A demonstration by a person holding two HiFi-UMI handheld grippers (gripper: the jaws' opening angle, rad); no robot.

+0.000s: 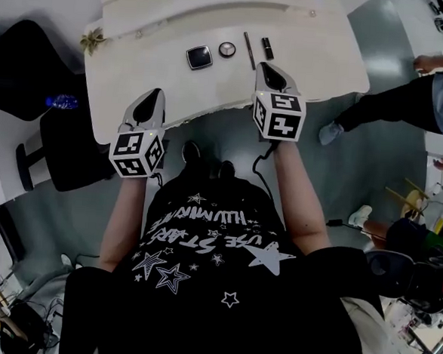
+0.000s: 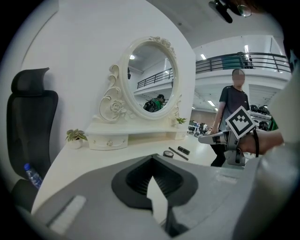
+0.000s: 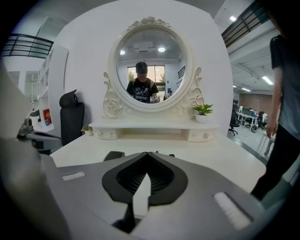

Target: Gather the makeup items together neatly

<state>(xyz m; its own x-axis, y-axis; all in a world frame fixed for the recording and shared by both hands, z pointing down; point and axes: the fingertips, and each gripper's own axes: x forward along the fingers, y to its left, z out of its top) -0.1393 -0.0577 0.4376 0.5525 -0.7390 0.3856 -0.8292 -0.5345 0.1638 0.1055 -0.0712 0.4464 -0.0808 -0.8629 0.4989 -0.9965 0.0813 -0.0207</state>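
left gripper point(image 1: 157, 94) and right gripper point(image 1: 268, 66) were both pressed together, empty; the thin dark makeup pencil point(image 1: 249, 50) lay pointing away, just beside the right gripper's tip.

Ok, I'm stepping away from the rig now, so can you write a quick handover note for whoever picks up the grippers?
Left gripper: shut, empty, over the near edge of the table.
Right gripper: shut, empty, its tip just short of the pencil.
Items: square compact, round compact, pencil and lipstick lie in a loose row, each apart from the next.
Done: nothing gathered yet.
Left: bring all four together neatly.
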